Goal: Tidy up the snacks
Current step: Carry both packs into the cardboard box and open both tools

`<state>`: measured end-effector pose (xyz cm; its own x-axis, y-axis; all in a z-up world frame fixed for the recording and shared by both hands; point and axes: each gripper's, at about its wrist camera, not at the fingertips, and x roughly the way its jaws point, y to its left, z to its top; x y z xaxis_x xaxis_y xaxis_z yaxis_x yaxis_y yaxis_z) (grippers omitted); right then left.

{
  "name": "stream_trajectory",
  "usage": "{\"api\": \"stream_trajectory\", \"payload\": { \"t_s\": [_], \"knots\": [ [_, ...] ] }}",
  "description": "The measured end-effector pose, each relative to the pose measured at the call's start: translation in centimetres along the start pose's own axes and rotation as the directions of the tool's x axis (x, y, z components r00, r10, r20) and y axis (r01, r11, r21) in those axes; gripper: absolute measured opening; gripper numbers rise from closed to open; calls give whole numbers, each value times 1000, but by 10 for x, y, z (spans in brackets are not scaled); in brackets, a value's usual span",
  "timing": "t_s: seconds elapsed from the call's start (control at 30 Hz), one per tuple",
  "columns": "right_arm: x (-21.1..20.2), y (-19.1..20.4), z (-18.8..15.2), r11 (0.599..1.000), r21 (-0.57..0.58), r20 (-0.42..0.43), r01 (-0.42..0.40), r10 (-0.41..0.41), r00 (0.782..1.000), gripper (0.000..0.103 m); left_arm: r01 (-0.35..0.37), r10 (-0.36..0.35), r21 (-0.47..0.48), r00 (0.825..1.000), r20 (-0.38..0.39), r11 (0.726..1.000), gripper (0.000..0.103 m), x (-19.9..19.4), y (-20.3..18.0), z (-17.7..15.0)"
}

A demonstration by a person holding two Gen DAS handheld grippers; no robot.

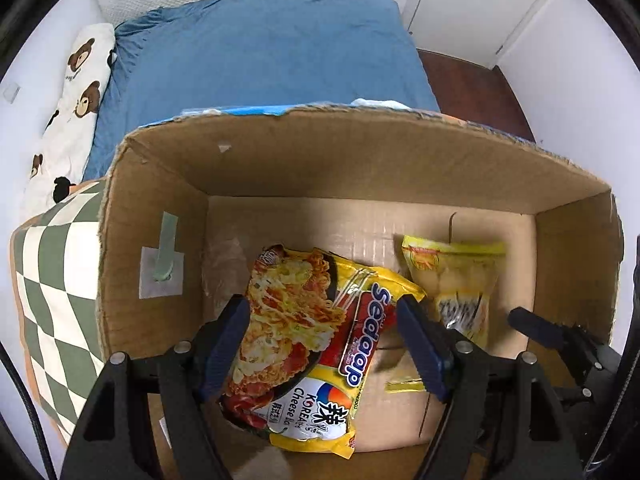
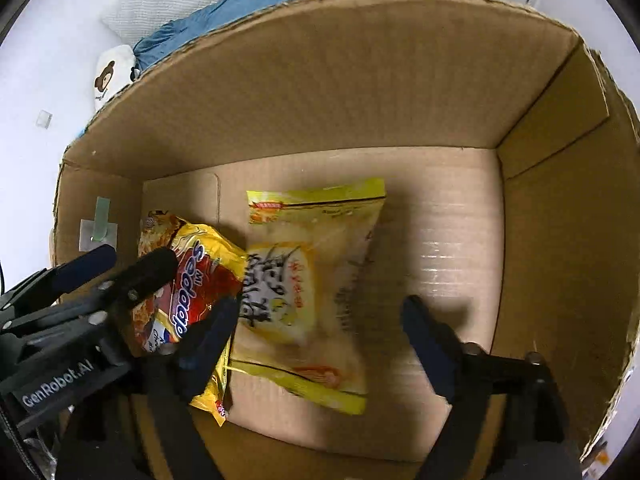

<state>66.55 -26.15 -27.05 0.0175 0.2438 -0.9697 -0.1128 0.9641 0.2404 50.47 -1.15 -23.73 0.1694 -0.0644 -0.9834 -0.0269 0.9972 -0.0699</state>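
A cardboard box [image 1: 360, 156] stands open on the bed. On its floor lie a yellow-and-red Sedaap noodle packet [image 1: 304, 344] at the left and a pale yellow snack packet [image 1: 460, 280] at the right. My left gripper [image 1: 324, 344] is open with its fingers on either side of the Sedaap packet, above it. My right gripper [image 2: 320, 340] is open over the pale yellow packet [image 2: 316, 288], which looks blurred. The Sedaap packet [image 2: 192, 288] and the left gripper's fingers [image 2: 152, 268] show at the left of the right wrist view.
The box [image 2: 360, 80] sits on a bed with a blue sheet [image 1: 260, 52]. A green-and-white checked cushion [image 1: 52, 292] lies left of the box, and a bear-print pillow [image 1: 76, 108] lies along the wall. Dark floor [image 1: 472, 88] shows at the right.
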Motion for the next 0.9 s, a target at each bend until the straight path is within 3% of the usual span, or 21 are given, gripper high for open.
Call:
{"api": "stream_trajectory", "payload": {
  "t_s": [0.1,0.2,0.6,0.9],
  "knots": [
    [-4,-5,-1,1000,-4,5,12,-12,1000,91,-13,13,-5,1000,13,1000,78,-5,5,1],
    [-7,-14,-6,999,-10,13,30,-30,999,92,-21,21,-2,999,40,1000,89,-13,5,-3],
    [-80,-13,-59,994,-43,158,101,-93,983,94,-27,22,27,982,189,999,90,-63,8,-48],
    [-124,13,-102,991,-43,279,128,-111,954,94,-44,34,25,947,319,999,90,-111,10,-93]
  ]
}}
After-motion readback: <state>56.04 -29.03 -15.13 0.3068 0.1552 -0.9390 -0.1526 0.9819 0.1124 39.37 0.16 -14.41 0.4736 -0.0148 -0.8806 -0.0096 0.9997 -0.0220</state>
